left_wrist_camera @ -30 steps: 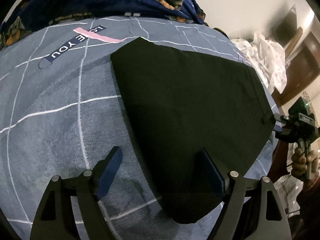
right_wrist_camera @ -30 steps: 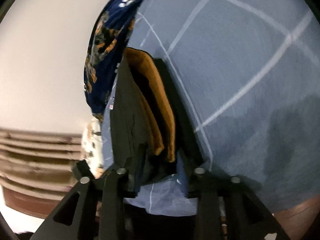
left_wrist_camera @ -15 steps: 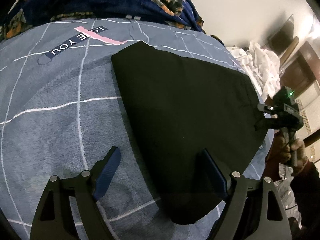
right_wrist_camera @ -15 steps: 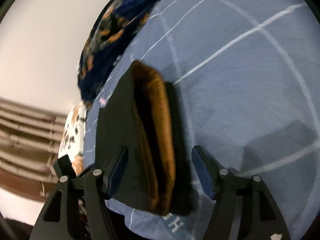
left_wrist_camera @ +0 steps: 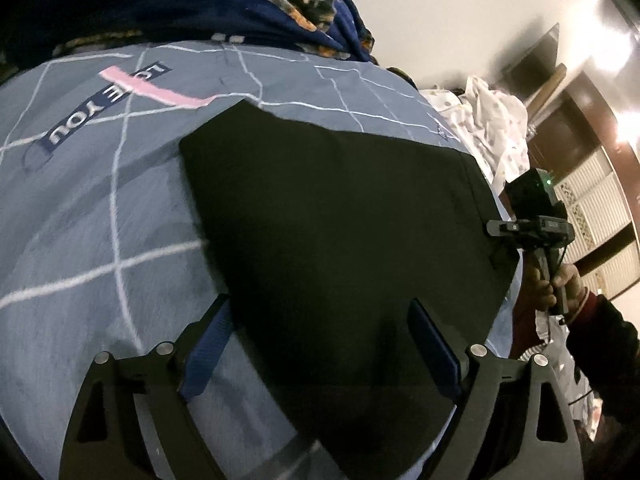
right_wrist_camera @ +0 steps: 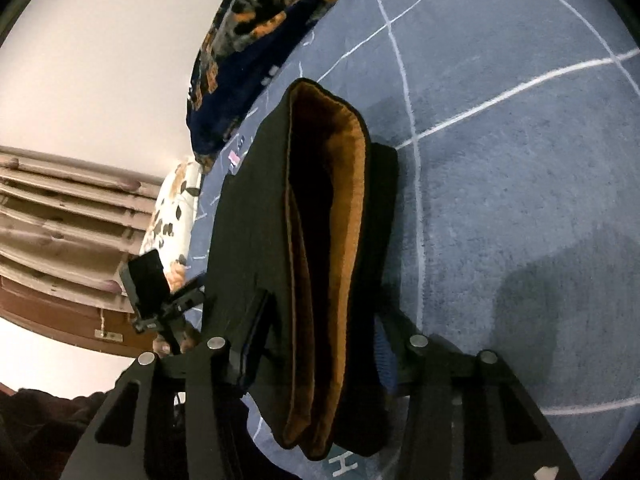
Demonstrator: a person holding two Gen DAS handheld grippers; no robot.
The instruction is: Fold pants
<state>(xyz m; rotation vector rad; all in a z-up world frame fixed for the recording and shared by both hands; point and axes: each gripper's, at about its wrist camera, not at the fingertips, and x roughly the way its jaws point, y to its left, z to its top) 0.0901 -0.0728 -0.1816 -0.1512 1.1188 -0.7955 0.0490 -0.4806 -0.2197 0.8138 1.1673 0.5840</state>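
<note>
**Black pants folded flat on the bed**

The pants [left_wrist_camera: 336,232] lie folded on the blue checked bedsheet [left_wrist_camera: 100,220], orange lining showing at the open edge. Left hand-held gripper [left_wrist_camera: 320,344] hovers with jaws spread and widening, one finger each side of the near corner. Right hand-held gripper [right_wrist_camera: 316,344] straddles the layered edge, jaws closing in; whether pads press is unclear.

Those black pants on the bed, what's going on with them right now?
A person holding a gripper in each hand is folding the black pants, which lie folded flat on the blue checked bedspread. The right gripper sits at the waistband end, where the brown lining shows, its fingers closing around the stacked layers. The left gripper hovers at the opposite end, fingers spread and opening, gripping nothing.
</note>
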